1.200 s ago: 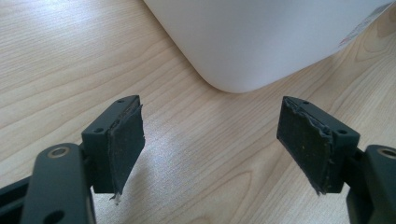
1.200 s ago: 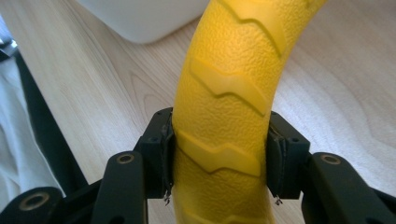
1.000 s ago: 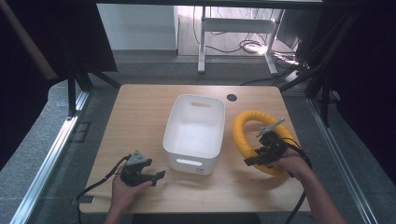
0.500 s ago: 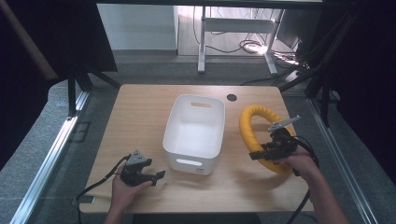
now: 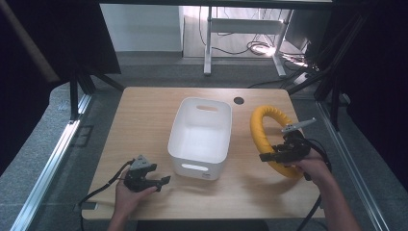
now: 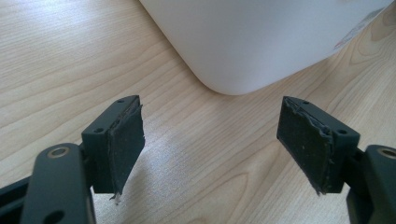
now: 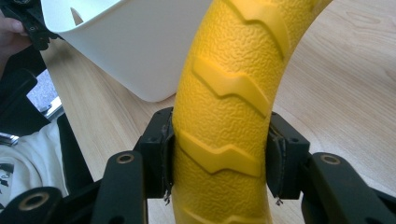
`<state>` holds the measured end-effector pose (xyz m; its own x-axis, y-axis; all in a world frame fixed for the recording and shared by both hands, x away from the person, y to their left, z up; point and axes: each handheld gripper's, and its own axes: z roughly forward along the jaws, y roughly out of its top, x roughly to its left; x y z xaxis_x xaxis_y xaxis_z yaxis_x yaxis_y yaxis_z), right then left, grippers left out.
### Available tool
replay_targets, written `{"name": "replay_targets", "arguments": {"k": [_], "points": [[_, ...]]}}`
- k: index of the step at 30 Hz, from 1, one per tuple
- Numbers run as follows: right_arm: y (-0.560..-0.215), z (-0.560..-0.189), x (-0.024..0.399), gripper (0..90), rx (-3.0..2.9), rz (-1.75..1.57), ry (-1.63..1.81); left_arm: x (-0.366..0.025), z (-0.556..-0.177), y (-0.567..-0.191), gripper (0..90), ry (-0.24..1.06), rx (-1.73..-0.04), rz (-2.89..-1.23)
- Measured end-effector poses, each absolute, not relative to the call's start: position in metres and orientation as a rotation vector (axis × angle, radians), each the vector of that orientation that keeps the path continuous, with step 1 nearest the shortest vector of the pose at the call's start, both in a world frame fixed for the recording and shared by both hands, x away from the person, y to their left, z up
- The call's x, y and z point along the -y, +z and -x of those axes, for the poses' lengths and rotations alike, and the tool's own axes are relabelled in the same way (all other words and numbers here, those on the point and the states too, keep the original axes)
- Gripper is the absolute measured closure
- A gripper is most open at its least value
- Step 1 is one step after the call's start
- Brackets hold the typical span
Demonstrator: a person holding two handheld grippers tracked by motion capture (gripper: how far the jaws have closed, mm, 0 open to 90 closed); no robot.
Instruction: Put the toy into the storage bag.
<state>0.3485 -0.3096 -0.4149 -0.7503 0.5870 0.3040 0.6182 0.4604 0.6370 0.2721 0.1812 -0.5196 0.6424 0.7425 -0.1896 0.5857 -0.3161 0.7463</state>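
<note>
A white bin (image 5: 200,137) is standing in the middle of the wooden table (image 5: 144,115), its long side running away from the person and a handle slot showing in its far wall. It is sitting between the two grippers. A small dark round hole (image 5: 238,100) is lying in the tabletop just beyond the bin's far right corner.

The yellow ring (image 5: 269,132) is lying to the right of the bin, near its right wall; in the high view its loop is stretching away from the person, the far end toward the table's back edge. The right gripper (image 5: 284,153) is clamping the ring's near arc, both pads pressing its ridged tube (image 7: 224,107).

The left gripper (image 5: 153,181) is resting at the near left, jaws wide apart with bare table between them, pointing at the bin's rounded corner (image 6: 233,70)
</note>
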Motion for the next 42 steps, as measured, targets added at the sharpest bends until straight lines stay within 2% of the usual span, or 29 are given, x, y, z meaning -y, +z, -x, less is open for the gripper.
{"name": "replay_targets", "arguments": {"k": [17,42], "points": [[-0.392,-0.345,0.325,51.1,2.611,1.125,-1.354,-0.181,-0.272,-0.520,23.2,0.242,-1.038,-2.028],[-0.369,-0.338,0.312,50.9,2.507,1.018,-1.599,-0.180,-0.273,-0.521,23.2,0.239,-1.042,-2.026]]}}
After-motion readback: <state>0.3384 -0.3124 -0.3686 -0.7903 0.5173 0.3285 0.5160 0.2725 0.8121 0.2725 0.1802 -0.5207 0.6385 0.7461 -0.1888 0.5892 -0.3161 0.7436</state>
